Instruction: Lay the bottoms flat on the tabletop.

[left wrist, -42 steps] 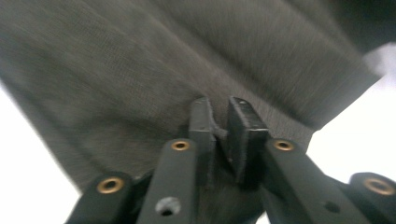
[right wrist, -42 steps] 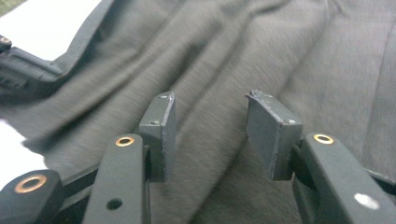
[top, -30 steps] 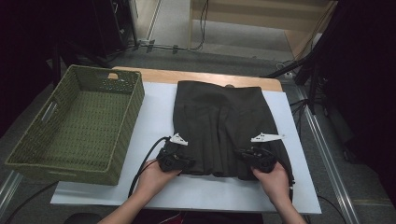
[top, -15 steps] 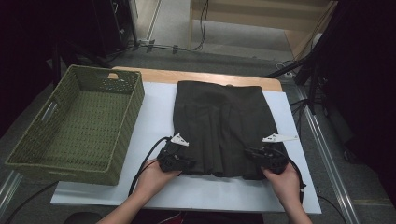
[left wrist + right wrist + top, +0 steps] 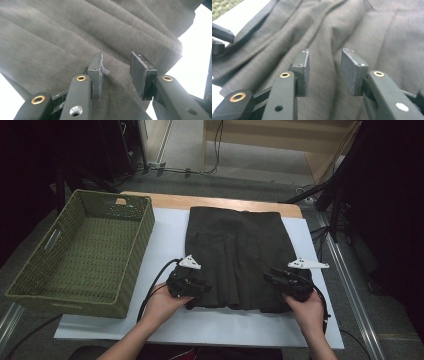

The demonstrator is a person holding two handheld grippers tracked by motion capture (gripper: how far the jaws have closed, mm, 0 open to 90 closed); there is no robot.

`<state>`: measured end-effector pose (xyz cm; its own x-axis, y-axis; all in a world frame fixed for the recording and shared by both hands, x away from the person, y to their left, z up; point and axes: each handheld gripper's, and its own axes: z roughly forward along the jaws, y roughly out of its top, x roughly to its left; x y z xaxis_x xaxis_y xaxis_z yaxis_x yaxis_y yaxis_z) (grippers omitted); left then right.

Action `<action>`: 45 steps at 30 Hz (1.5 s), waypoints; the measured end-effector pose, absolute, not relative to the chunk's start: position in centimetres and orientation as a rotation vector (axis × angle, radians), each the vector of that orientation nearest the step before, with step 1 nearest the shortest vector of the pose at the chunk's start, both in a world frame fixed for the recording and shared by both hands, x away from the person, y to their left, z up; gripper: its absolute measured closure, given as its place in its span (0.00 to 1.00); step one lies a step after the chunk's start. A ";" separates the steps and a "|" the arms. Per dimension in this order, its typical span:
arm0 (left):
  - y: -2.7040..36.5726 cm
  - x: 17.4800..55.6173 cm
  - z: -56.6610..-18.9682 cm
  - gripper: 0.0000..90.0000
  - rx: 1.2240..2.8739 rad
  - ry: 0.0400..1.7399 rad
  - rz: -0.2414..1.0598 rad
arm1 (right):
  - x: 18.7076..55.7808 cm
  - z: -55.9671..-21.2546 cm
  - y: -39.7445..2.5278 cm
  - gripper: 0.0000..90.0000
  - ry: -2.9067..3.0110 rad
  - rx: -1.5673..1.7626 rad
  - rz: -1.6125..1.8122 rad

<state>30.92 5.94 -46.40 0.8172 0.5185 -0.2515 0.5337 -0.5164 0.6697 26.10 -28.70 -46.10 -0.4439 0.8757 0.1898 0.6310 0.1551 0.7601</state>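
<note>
Sitting at the far left of the table: a green woven basket [image 5: 80, 252], open side up, well apart from the work and probably waiting to receive the folded piece. Lying under everything: a white sheet [image 5: 165, 227] spread over the wooden table [image 5: 225, 202], giving the cloth a clean bed.

Coming next, near the middle: the left gripper [image 5: 192, 290], held low in the left hand [image 5: 162, 305] at the near left corner of the dark skirt [image 5: 240, 255]. Standing apart in the left gripper view, both pads [image 5: 143, 72], with grey pleated cloth passing behind the gap and nothing pinched between them (a stray thread clinging to one pad, nothing more). Judging from this: lining up for a grab at the hem corner rather than gripping.

Lying flat in the centre of the sheet: the skirt, its long axis running away from the person, narrower waist end pointing to the far edge, wider hem pointing near; pleats running the same way.

Finishing at the right: the right gripper [image 5: 287, 281], held in the right hand [image 5: 305, 312] at the near right hem corner, mirroring the other. Standing apart here too, with cloth lying below the gap and not caught. Suggesting a two-corner lift, folding hem toward waist.
</note>
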 end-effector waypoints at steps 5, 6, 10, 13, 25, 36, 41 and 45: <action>7.1 32.8 -45.5 0.70 2.167 0.820 0.025 | 28.4 -46.0 -27.4 0.73 2.164 1.411 1.198; 7.4 33.2 -45.4 0.70 2.157 0.837 0.035 | 29.0 -46.0 -27.2 0.76 2.169 1.418 1.196; 8.2 34.6 -45.6 0.82 2.145 0.894 0.057 | 30.6 -46.3 -26.3 0.91 2.194 1.421 1.161; 8.2 35.4 -46.6 0.86 2.171 0.917 0.045 | 31.5 -46.7 -25.8 0.91 2.185 1.412 1.135; 6.0 32.7 -49.4 0.84 2.296 0.825 -0.043 | 33.0 -49.9 -27.0 0.90 2.157 1.522 1.076; 6.9 28.8 -50.2 0.76 2.269 0.754 -0.017 | 33.5 -51.9 -28.2 0.89 2.136 1.595 1.116; 7.4 28.3 -49.9 0.76 2.272 0.791 -0.090 | 33.1 -51.6 -27.9 0.90 2.163 1.607 1.104; 7.5 28.5 -49.5 0.73 2.275 0.788 -0.113 | 32.4 -51.2 -27.5 0.90 2.213 1.600 1.126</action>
<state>28.47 7.51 -49.53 0.8097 0.5071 -0.2954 0.5696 -0.5578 0.6037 32.43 -27.54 -51.20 -0.4010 0.8755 0.2695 0.7332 0.1303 0.6675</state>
